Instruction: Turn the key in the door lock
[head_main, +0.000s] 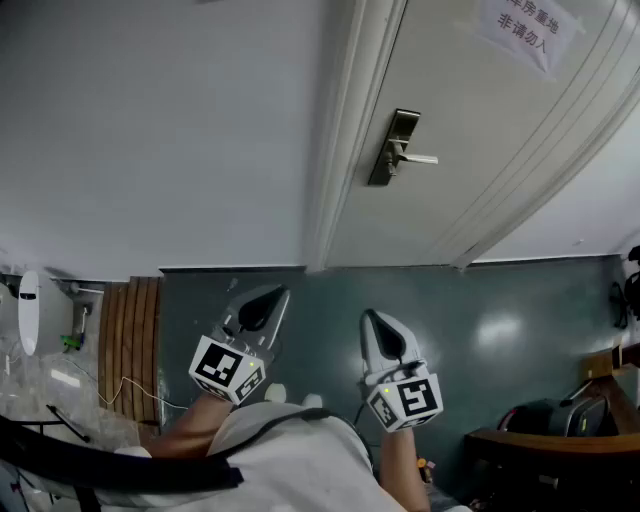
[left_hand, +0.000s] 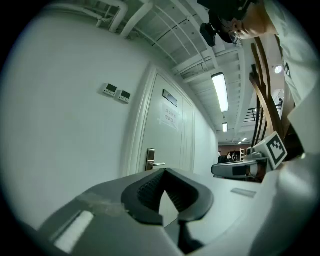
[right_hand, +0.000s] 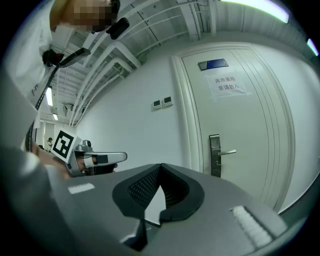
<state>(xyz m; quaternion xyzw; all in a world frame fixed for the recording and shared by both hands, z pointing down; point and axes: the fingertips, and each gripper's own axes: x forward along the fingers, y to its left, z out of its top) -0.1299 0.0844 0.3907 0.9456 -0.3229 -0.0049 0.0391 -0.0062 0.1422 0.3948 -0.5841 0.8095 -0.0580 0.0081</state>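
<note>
A pale door (head_main: 480, 120) stands shut ahead, carrying a metal lock plate with a lever handle (head_main: 400, 148). The same lock plate appears small in the left gripper view (left_hand: 150, 159) and in the right gripper view (right_hand: 215, 155). No key is visible in any view. My left gripper (head_main: 270, 297) and right gripper (head_main: 376, 320) are held side by side, well short of the door, both pointing toward it. In each gripper's own view the dark pads meet at the tips, left (left_hand: 165, 171) and right (right_hand: 160, 166). Both are shut with nothing between them.
A paper sign (head_main: 520, 30) is taped high on the door. Two small wall panels (right_hand: 163, 103) sit left of the door frame. Wooden slats (head_main: 130, 340) and a white device (head_main: 30, 310) stand at the left. A dark bag (head_main: 545, 415) lies on the green floor at the right.
</note>
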